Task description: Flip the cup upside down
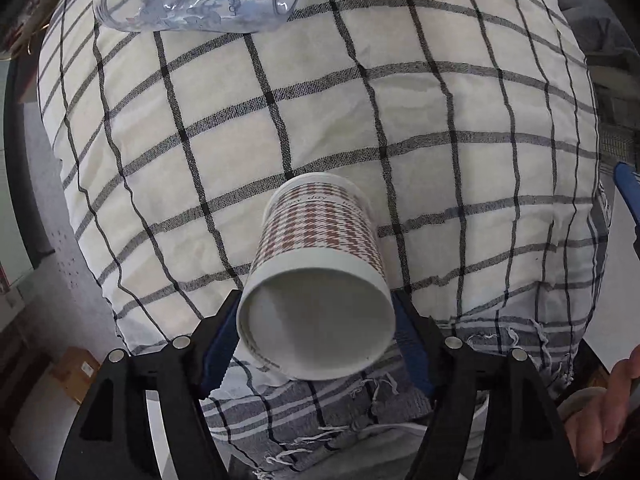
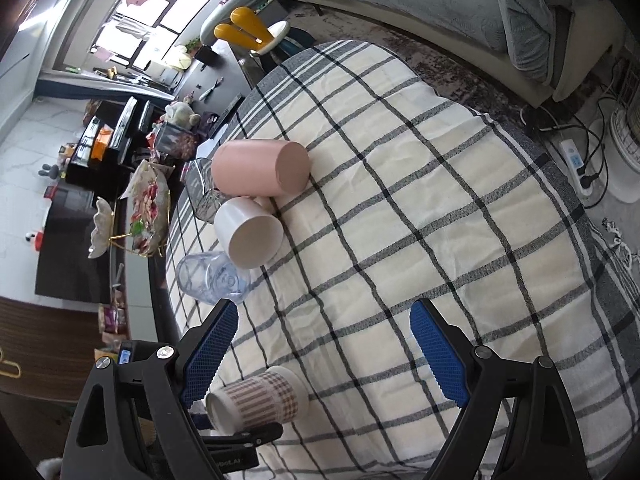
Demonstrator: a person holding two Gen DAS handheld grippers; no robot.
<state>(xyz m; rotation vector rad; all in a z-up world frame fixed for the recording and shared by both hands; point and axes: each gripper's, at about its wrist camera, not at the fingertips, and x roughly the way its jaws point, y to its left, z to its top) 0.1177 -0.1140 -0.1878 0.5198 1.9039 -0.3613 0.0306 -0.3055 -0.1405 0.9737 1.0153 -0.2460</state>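
The checked cloth (image 2: 420, 208) covers the worktop. Left tongs (image 1: 316, 328) clamp the houndstooth paper cup (image 1: 320, 248) near its rim — tilted, mouth toward the camera, seemingly mid-turn. Right tongs (image 2: 324, 344) hang apart, holding nothing.

Left tongs (image 1: 316, 340) clamping houndstooth paper cup (image 1: 320, 264) on its side, over checked tablecloth (image 1: 440, 112)

My left gripper (image 1: 316, 344) holds the paper cup (image 1: 320, 264) on its side over the near edge of the table (image 2: 440, 200). Far across the cloth (image 1: 320, 100), three more cups (image 2: 256, 172) lie in a row.
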